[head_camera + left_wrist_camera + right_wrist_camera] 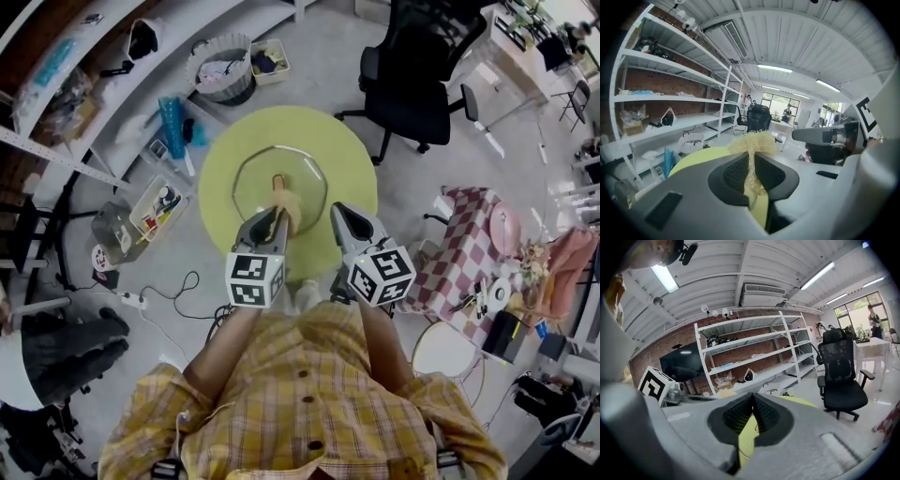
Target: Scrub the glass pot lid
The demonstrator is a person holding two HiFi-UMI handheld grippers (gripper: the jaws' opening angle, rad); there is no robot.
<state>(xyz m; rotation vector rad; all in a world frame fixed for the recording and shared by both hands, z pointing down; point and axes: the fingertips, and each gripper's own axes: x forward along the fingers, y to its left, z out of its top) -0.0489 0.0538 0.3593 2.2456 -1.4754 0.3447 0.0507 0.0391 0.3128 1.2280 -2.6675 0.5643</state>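
Note:
A glass pot lid (255,176) with a metal rim lies flat on the round yellow-green table (356,169). My left gripper (273,221) is shut on a pale yellow fibrous scrubber (284,201), which sticks out over the near part of the lid. In the left gripper view the scrubber (753,141) fans out above the closed jaws of that gripper (751,169), with the table (691,161) behind. My right gripper (338,214) hovers at the table's near right, beside the lid, shut and empty. The right gripper (752,398) shows only a sliver of table (744,433) between its jaws.
A black office chair (412,94) stands beyond the table to the right. A wire basket (223,67) and white shelving (122,89) are at the far left. Boxes of small items (155,208) sit on the floor left. A checkered cloth (464,253) lies at the right.

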